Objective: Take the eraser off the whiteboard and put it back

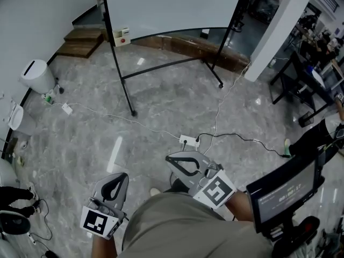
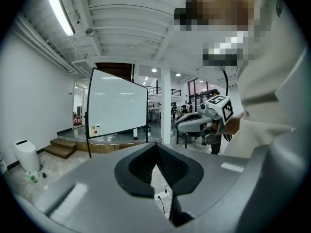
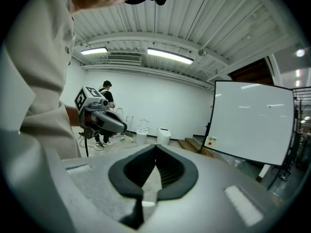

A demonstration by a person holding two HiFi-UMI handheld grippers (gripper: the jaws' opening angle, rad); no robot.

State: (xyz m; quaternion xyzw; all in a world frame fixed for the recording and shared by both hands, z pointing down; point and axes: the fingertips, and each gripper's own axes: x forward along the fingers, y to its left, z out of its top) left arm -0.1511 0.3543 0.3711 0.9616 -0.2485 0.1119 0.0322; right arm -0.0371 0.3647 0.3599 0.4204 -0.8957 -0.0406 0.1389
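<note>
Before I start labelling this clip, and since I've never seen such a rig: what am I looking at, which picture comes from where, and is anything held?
No robot here: a person holds a two-jaw gripper in each hand. The head view looks down from a camera on the person's head: the left gripper shows at its left, the right gripper at its right. The other two pictures come from cameras riding on each gripper, looking along its jaws. Both pairs of jaws are closed on nothing. Ahead stands a whiteboard with a small white box at its lower corner, possibly the eraser. On the stone floor lie a power strip and cables.
</note>
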